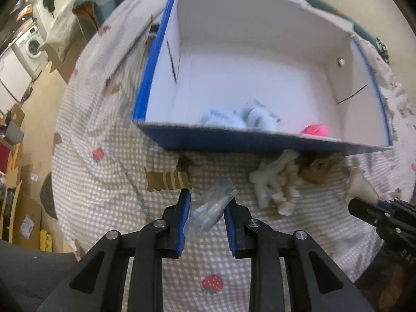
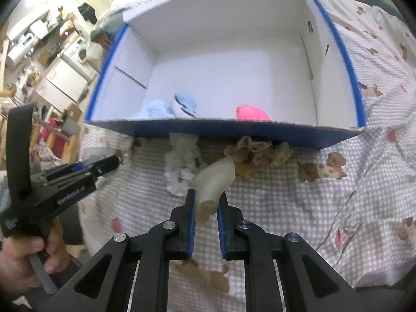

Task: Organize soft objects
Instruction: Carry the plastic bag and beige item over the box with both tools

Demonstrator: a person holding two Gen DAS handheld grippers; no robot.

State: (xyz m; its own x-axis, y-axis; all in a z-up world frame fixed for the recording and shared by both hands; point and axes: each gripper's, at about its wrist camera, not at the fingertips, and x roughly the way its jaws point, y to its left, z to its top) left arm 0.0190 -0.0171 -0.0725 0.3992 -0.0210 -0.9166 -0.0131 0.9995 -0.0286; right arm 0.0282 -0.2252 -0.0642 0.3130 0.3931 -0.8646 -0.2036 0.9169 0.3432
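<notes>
A blue box with a white inside lies on the bed. Inside it lie light blue soft items and a pink one. My left gripper is shut on a clear, pale crumpled soft item, just in front of the box. My right gripper is shut on a cream soft item, also seen in the left wrist view. White fluffy pieces and brown pieces lie against the box's front wall.
The bed has a checked cover with bear and strawberry prints. A washing machine and shelves stand far left, past the bed edge. A pillow lies behind the box.
</notes>
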